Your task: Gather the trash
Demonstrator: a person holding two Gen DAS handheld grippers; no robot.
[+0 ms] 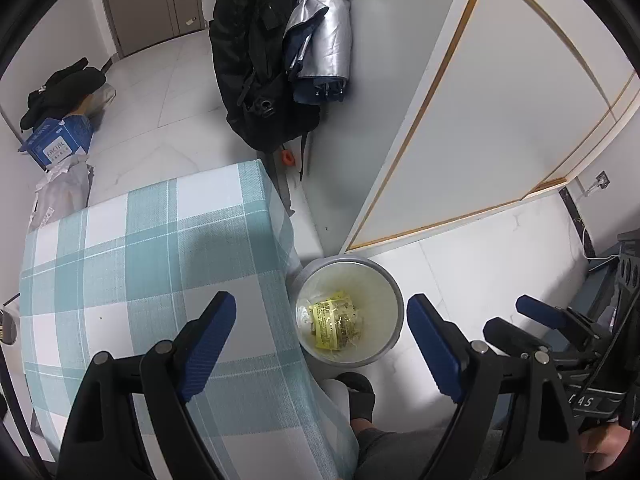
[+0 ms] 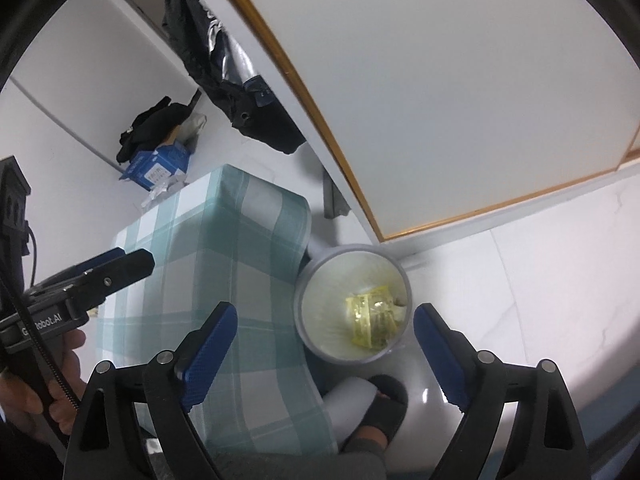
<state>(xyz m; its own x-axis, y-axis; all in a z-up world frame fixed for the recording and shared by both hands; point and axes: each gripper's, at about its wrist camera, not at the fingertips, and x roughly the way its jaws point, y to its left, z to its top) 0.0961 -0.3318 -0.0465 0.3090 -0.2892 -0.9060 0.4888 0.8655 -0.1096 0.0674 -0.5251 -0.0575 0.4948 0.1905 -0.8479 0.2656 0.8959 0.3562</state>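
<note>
A round grey trash bin [image 1: 394,280] stands on the floor beside the table; it also shows in the right wrist view [image 2: 320,260]. Yellow crumpled wrapper trash [image 1: 334,322] lies at its bottom, seen in the right wrist view too [image 2: 372,320]. My left gripper [image 1: 320,344] is open and empty, held high above the bin and the table edge. My right gripper [image 2: 324,352] is open and empty, also above the bin. The right gripper appears at the right of the left view [image 1: 556,320], the left gripper at the left of the right view [image 2: 116,268].
A table with a teal-and-white checked cloth [image 1: 140,260] stands left of the bin. The person's foot in a black slipper [image 1: 358,396] is near the bin. Coats [image 1: 260,60] hang on the wall. A blue box [image 1: 60,142] and bags lie on the far floor.
</note>
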